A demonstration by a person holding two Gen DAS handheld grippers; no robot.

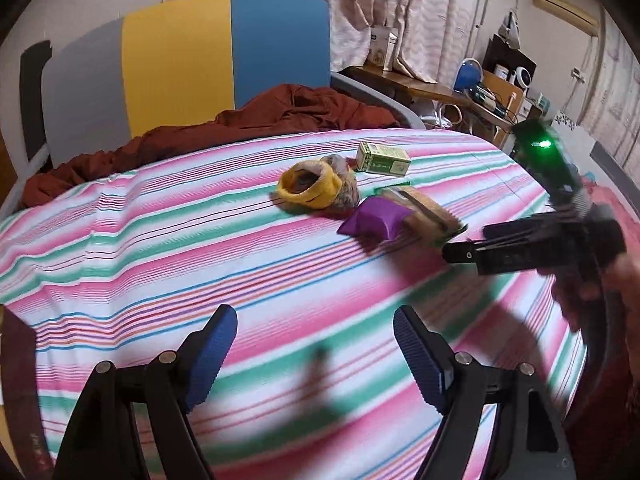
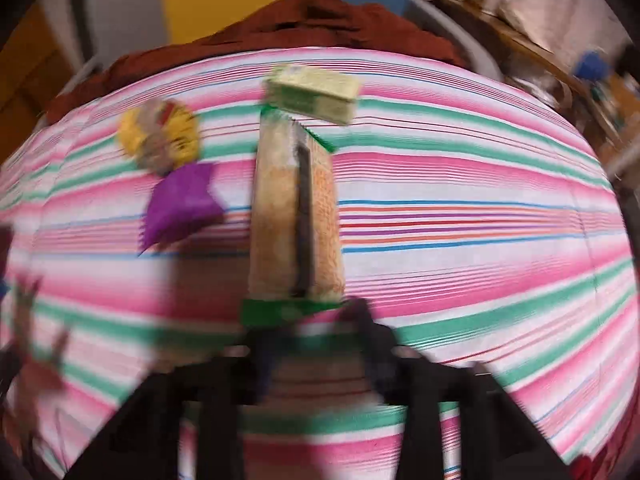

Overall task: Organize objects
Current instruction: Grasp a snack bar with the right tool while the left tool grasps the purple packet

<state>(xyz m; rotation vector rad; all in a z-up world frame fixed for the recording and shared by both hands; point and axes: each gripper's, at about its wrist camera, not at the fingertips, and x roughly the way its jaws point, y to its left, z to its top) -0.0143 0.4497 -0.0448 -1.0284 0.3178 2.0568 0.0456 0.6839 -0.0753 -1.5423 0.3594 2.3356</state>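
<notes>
On the striped bedspread [image 1: 160,240] lie a yellow knitted item [image 1: 312,190], a purple pouch [image 1: 374,222], a green-and-cream box [image 1: 382,159] and a long snack packet with green ends [image 1: 424,212]. My left gripper [image 1: 316,354] is open and empty, low over the near bedspread. My right gripper [image 1: 460,250] comes in from the right, its tips just short of the packet's near end. In the blurred right wrist view the right gripper [image 2: 316,344] is open, its fingers on either side of the packet's near end [image 2: 296,216], with the pouch [image 2: 180,204], the yellow item [image 2: 160,138] and the box [image 2: 312,94] beyond.
A crumpled rust-brown blanket [image 1: 240,124] lies at the far end against a grey, yellow and blue headboard [image 1: 180,64]. A cluttered wooden desk [image 1: 460,88] stands at the back right beside curtains. The bed edge falls away on the right.
</notes>
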